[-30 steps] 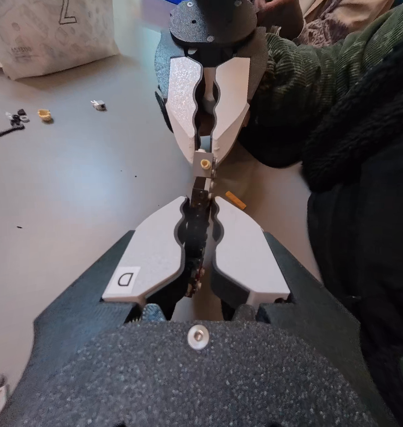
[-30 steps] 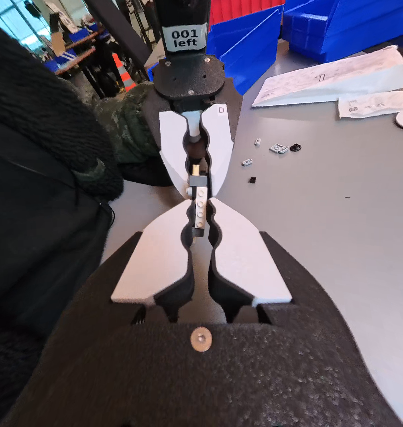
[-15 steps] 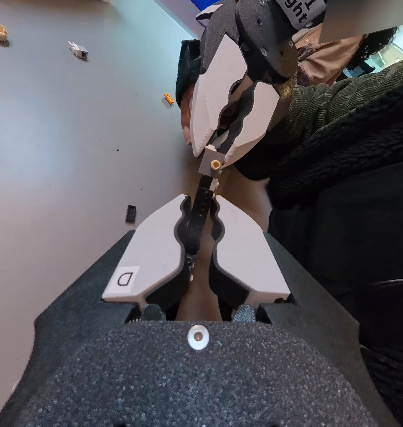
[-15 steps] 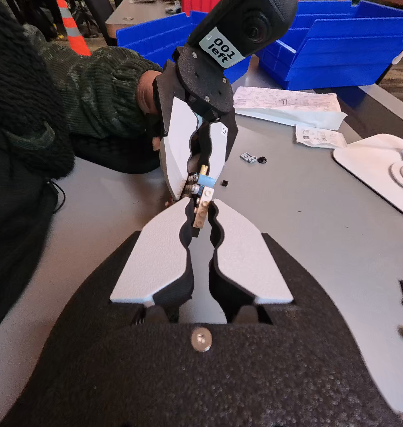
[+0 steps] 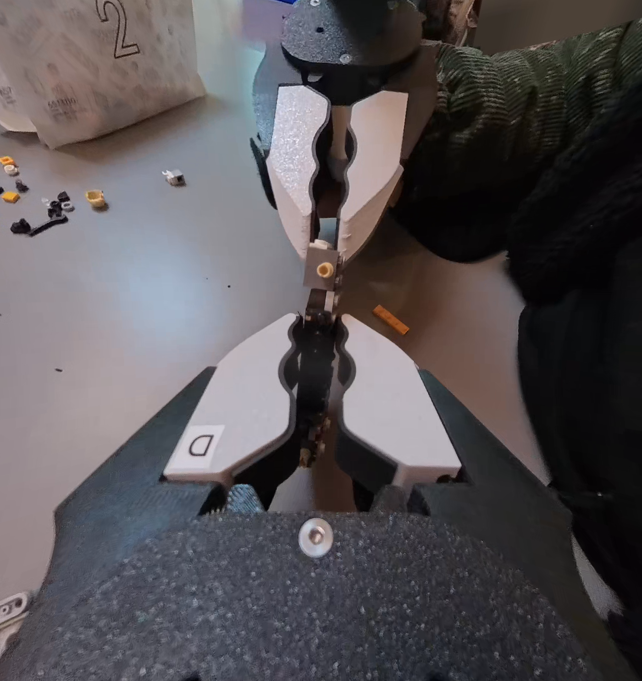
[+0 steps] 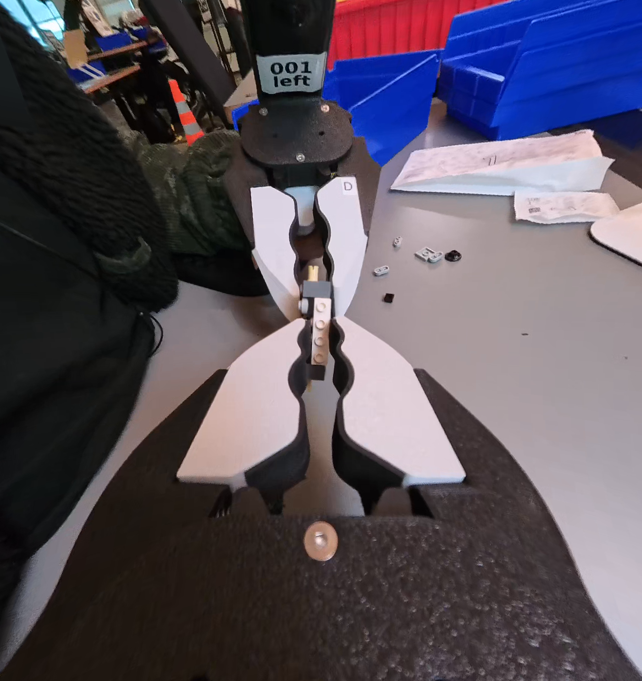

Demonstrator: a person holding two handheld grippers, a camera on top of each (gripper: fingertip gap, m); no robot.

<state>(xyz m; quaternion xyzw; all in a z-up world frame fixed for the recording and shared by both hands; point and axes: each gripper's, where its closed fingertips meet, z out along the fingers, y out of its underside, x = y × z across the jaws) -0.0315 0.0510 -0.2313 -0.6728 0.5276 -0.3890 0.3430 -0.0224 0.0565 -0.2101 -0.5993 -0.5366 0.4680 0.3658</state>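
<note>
Compared with half a second ago, both claws are levelling out again, the left claw (image 5: pixel 319 317) clamping the black brick assembly (image 5: pixel 314 387) and the right claw (image 6: pixel 317 324) clamping its grey studded plate (image 6: pixel 320 333) above the bench (image 5: pixel 128 294).

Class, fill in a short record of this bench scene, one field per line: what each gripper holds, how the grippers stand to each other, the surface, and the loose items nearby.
Left gripper: shut on a black toy-brick assembly
Right gripper: shut on a light grey studded plate
Relation: tips facing, nearly meeting; a dark grey block with tan pin sits between them
Surface: grey table
Loose items: orange strip, small grey and black pieces, mixed black and yellow pieces
Background: blue bins, white paper bags
</note>
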